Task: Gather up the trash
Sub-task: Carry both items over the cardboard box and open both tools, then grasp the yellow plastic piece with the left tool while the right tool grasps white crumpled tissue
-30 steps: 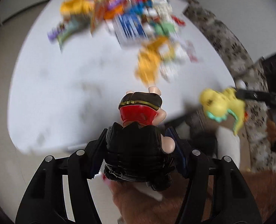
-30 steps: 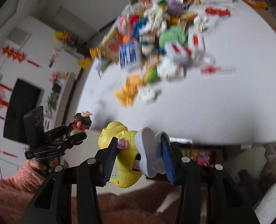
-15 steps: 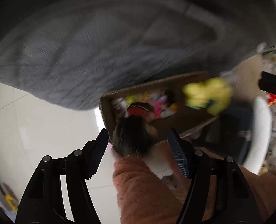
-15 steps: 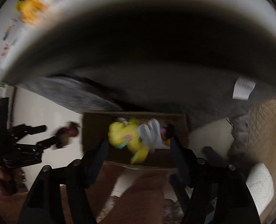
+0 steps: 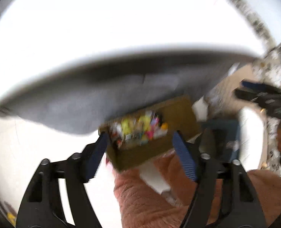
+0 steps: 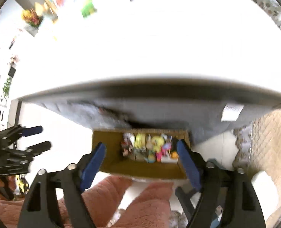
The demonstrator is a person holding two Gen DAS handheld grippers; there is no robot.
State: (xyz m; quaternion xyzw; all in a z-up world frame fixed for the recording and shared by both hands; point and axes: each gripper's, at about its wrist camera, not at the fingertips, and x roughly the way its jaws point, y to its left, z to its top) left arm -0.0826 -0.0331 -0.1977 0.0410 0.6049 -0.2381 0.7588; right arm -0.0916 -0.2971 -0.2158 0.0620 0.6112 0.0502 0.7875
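A brown cardboard box (image 5: 178, 112) (image 6: 106, 142) sits on the floor under the white table's edge, holding a heap of colourful toys (image 5: 138, 127) (image 6: 149, 146). My left gripper (image 5: 142, 152) is open and empty above the box. My right gripper (image 6: 142, 157) is open and empty above the box too. The right gripper shows at the right of the left wrist view (image 5: 262, 95), and the left gripper at the left of the right wrist view (image 6: 26, 142). Both views are blurred.
The white table (image 5: 121, 28) (image 6: 149, 38) fills the upper half, with blurred colourful items (image 6: 87, 7) at its far side. A grey cloth (image 5: 74, 102) hangs under it. The person's pink-sleeved knees (image 6: 121, 199) are below. A patterned sofa (image 6: 269, 142) stands right.
Both grippers carried toys from over the table down to the box, opened and dropped them in. The black-haired doll and yellow dinosaur have left the fingers. The views have tilted back up.
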